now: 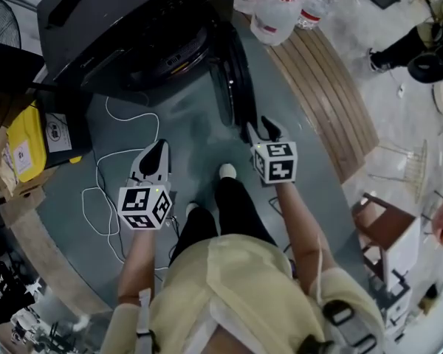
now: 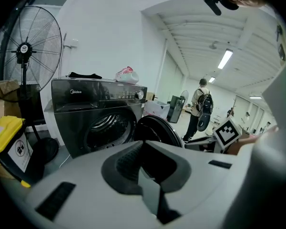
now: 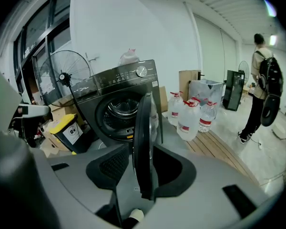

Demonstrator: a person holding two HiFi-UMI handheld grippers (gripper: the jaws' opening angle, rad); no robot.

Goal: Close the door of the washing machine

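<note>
Your left gripper is low before the washing machine, jaws spread, nothing between them. The machine's door stands swung open, edge-on. Your right gripper, jaws spread, is just beside the door's edge; contact cannot be confirmed.

Door lower half behind the left gripper; washing machine rear off-frame.

Washing machine: on floor, ahead of person.
Door: open, standing out from machine's right front.
Bin: floor, left of machine.
Bottles: floor, right of machine.
Right gripper: near door's edge.
Left gripper: beside it, further left.
</note>
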